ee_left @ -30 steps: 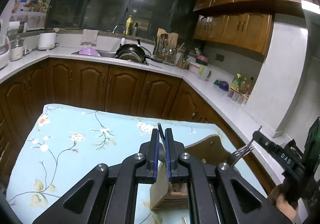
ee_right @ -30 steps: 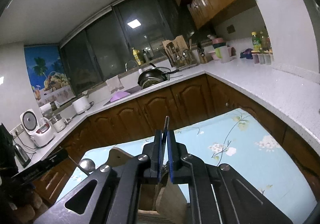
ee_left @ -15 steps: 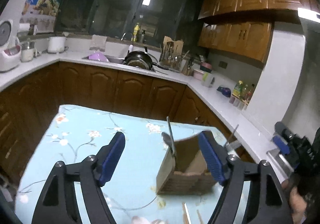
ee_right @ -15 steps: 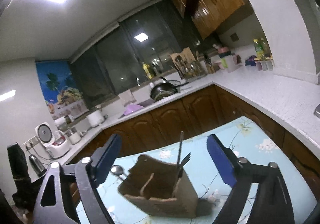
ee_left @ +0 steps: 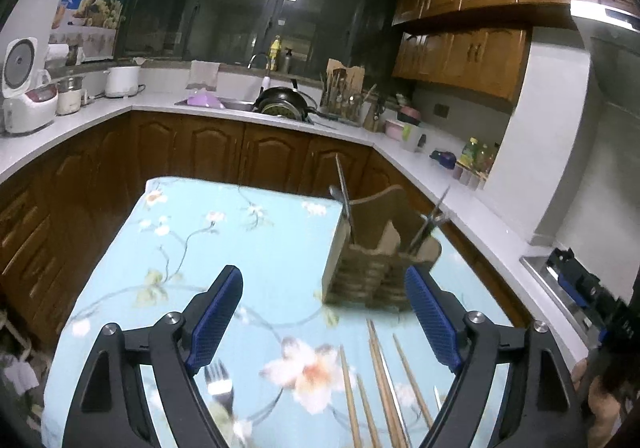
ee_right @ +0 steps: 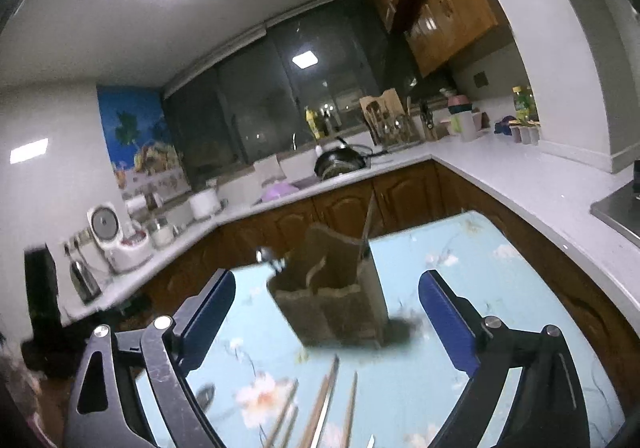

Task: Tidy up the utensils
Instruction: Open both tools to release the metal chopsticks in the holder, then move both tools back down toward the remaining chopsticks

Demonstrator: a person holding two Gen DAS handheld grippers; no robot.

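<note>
A wooden utensil holder (ee_left: 372,268) stands on the blue floral tablecloth (ee_left: 248,248); a spoon (ee_left: 340,195) and a fork (ee_left: 430,215) stand in it. It also shows in the right wrist view (ee_right: 340,304). My left gripper (ee_left: 324,316) is open and empty, pulled back from the holder. My right gripper (ee_right: 324,312) is open and empty, also short of the holder. Several wooden chopsticks (ee_left: 380,380) lie on the cloth near me, blurred in the right wrist view (ee_right: 324,404). A fork (ee_left: 218,384) lies by the left finger.
Wooden cabinets and a white counter (ee_left: 248,115) run behind and to the right of the table, with a pan (ee_left: 284,103), rice cooker (ee_left: 24,95) and bottles (ee_left: 476,155). My other hand-held gripper (ee_left: 592,288) shows at the right edge.
Both grippers were shut on utensils over the holder a second ago. They opened, left the spoon and fork standing in it, and have drawn back and down toward the chopsticks.
</note>
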